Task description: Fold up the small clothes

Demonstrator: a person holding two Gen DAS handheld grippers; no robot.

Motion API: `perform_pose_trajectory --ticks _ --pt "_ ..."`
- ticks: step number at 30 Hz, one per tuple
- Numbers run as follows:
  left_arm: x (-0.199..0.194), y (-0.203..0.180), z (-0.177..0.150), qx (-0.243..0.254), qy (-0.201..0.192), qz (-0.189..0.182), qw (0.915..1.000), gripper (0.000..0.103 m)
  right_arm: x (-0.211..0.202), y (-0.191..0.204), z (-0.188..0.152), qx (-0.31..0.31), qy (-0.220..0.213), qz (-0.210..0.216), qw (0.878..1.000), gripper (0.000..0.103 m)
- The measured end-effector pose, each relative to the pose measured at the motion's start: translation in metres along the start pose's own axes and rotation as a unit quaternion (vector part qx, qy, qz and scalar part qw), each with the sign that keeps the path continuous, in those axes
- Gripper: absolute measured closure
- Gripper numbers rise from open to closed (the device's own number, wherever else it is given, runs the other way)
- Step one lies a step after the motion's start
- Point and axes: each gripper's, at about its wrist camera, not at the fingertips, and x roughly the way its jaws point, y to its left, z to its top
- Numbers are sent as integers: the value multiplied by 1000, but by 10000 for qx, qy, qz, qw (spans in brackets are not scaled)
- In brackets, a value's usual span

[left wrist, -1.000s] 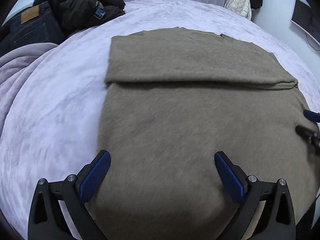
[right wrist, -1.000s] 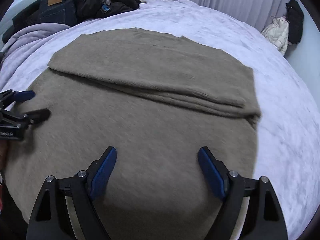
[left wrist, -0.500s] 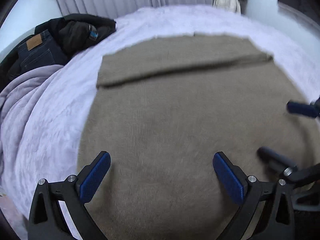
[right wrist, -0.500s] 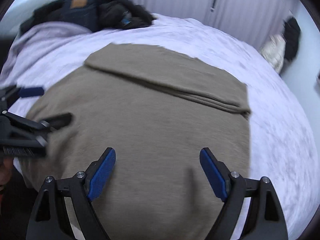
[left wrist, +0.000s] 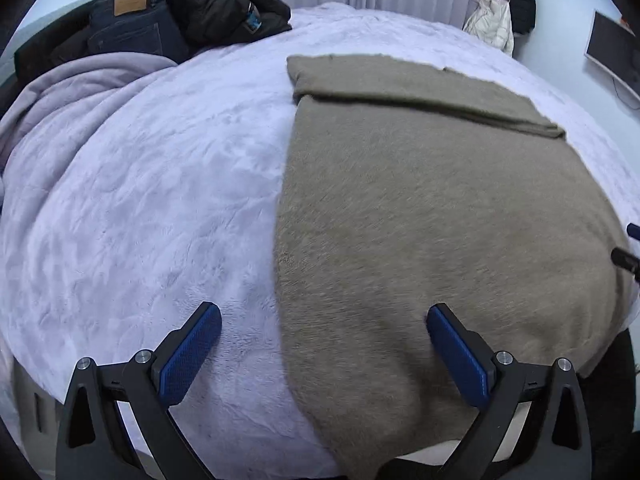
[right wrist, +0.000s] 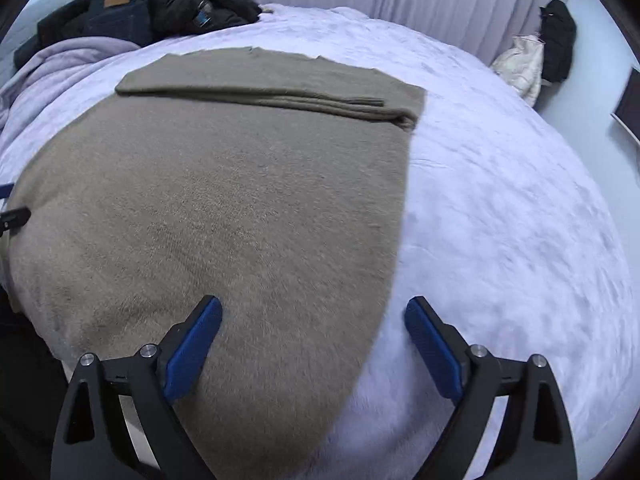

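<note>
Taupe sweater (left wrist: 440, 208) spread flat on the bed (left wrist: 140, 200), far end folded over. Left gripper (left wrist: 324, 344) released, straddling its left edge. Right gripper (right wrist: 314, 336) released, straddling its right edge.

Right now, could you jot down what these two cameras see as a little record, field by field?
surface: bed with pale lilac blanket
garment: taupe knit sweater, spread flat
fold state: far end already turned over into a band; rest unfolded
left gripper: open, straddling the sweater's left edge near the front
right gripper: open, straddling the sweater's right edge near the front
contact: neither holds fabric yet
background pile: jeans and dark jacket at the far left corner
likely next move: pinch both near corners, probably to fold
</note>
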Motion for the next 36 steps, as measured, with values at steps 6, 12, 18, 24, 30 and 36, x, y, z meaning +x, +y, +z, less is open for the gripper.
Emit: perform_pose_trajectory --ticks 6,12,18,24,30,36 --pt "-3 -78 3 858 -134 -163 9961 0 -27 83 -3 -1048 -476 446 9923 9" --pt "9 -62 -23 1044 -93 -240 9942 0 -10 94 -36 -1590 -280 442 9859 7" --pt "-4 -45 -54 1276 -16 -111 9918 0 -18 53 -81 -1859 -123 141 9824 6" --pt "-39 -68 -30 1520 -488 -397 9864 0 -52 65 -79 -2250 -430 117 9734 6" --pt "8 -86 20 926 -105 -622 9937 0 -34 84 -13 -1696 -663 409 9824 6" --pt "7 -72 -28 1198 -149 -710 9901 0 0 67 -14 -1200 -381 884 9881 4"
